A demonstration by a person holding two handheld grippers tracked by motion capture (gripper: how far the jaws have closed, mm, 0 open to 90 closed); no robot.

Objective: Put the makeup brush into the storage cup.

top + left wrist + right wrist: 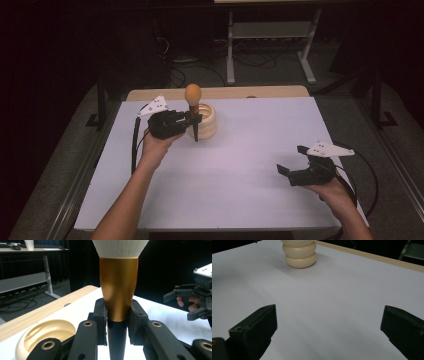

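Left tool: you clamp the brush upright, at the holder's 9 o'clock.
Right tool: yours gapes wide above the desk.

Left of centre in the frame, the left gripper clamps an upright brush, bristle head on top, just in front of a cream ribbed holder. At lower right, the right gripper hangs above the white table, jaws spread apart.
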